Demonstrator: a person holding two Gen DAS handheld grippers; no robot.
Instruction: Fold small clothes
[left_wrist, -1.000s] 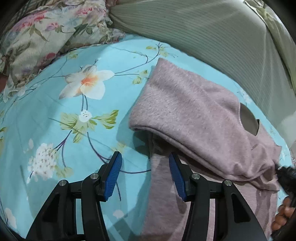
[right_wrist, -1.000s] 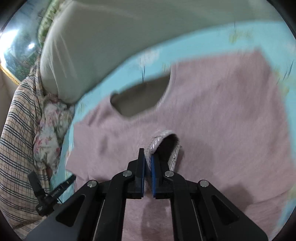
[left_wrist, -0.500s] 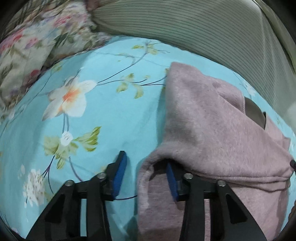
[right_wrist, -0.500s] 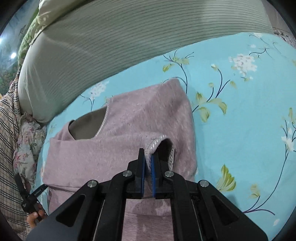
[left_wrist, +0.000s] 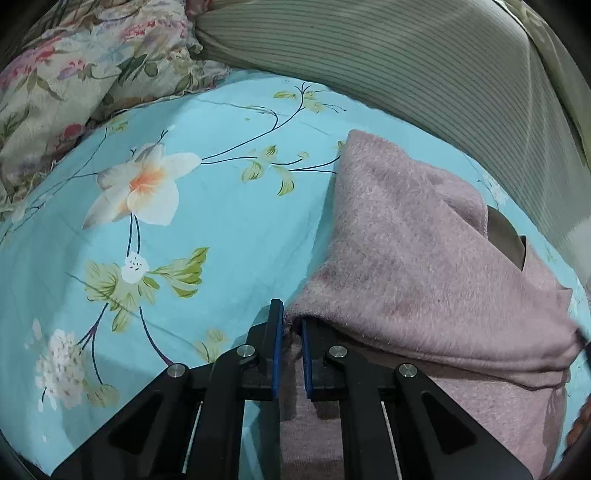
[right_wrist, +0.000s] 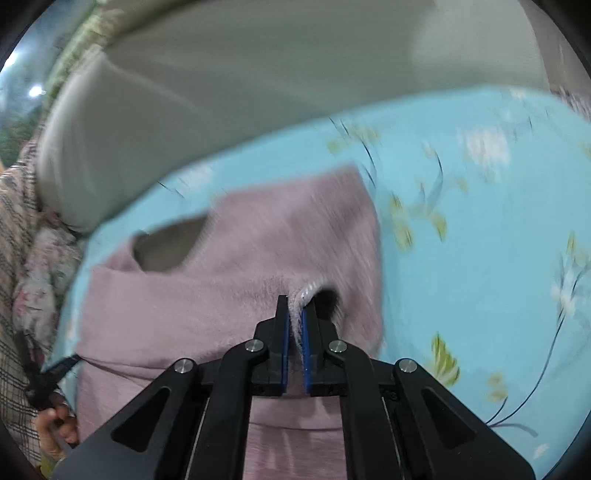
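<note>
From my left wrist camera, I see the pink sweater (left_wrist: 424, 266) lying on the bed sheet (left_wrist: 207, 229), which is blue with flowers. The sweater sits on the right side of the bed, close to the striped cushion (left_wrist: 388, 62) at the back. A flowery pillow (left_wrist: 81, 74) sits in the far left corner. One part of the sweater is folded over itself. My left tool (left_wrist: 291, 347) is closing its jaws on the sweater's edge, right at the corner of the fold, and pink cloth is between the blue pads. I think the bite is small. If I pull hard or fast, the fuzzy cloth could slip out. Then the fold would flop open.

From my right wrist camera, the picture is blurry. My right tool (right_wrist: 294, 325) is pinched tight on a sweater cuff (right_wrist: 308, 291) with a pale ribbed rim. The sweater (right_wrist: 229, 288) lies under it, and I can see the neck hole on the left. A person's hand (right_wrist: 55, 428) shows low on the left, near the sweater's edge.

Here is what worries me. Both tools hold the same soft thing. If I move them apart too far, the sweater could stretch or bunch up. If I lift one side more than the other, the fold could come out crooked. The sleeve could also drag the layer below and make wrinkles. The sheet could get pulled up too, if a pad has caught it, but I cannot tell.
</note>
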